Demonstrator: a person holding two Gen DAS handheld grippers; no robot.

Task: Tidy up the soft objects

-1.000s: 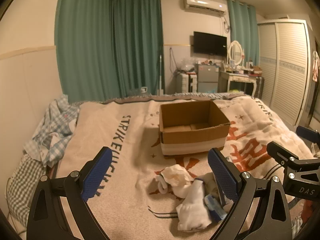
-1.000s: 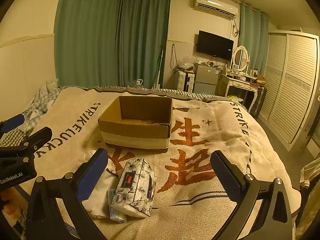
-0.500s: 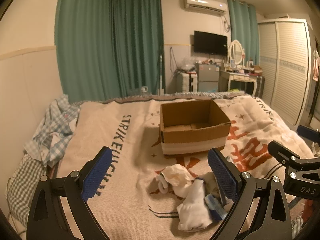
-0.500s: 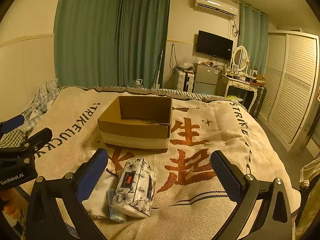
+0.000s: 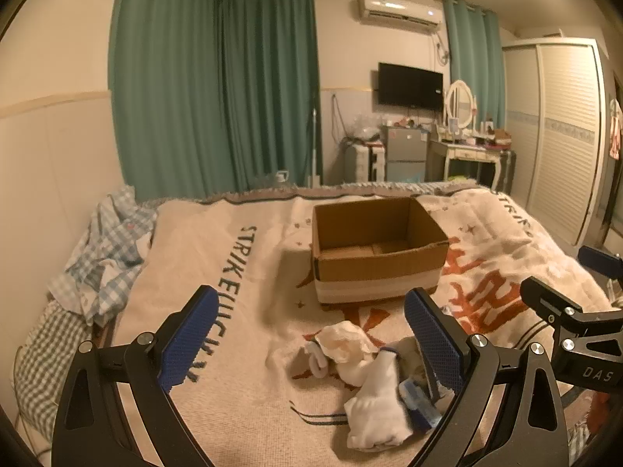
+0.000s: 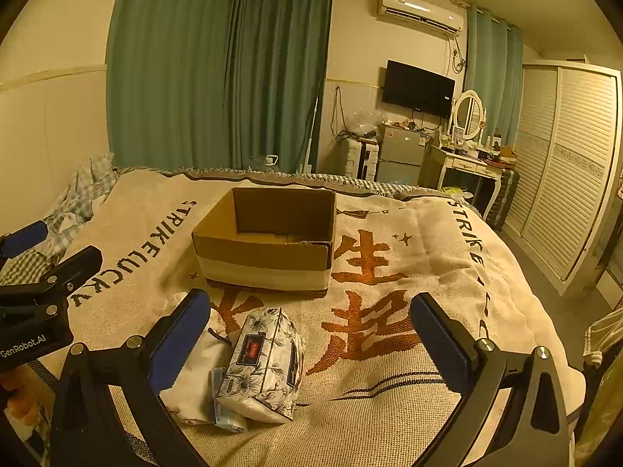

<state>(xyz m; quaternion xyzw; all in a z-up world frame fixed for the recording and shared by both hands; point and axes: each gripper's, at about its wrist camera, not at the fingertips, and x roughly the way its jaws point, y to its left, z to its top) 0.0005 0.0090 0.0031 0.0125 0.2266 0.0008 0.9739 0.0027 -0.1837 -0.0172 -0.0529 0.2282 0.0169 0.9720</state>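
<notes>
Both grippers, left gripper (image 5: 311,334) and right gripper (image 6: 311,334), hover wide open and empty over near-side socks (image 5: 373,401) and tissue pack (image 6: 266,362), likely destined for far cardboard box (image 6: 268,241).

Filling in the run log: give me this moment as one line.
left tool open, holding nothing | right tool open, holding nothing | cardboard box empty | white cloths, tissue pack on blanket
</notes>
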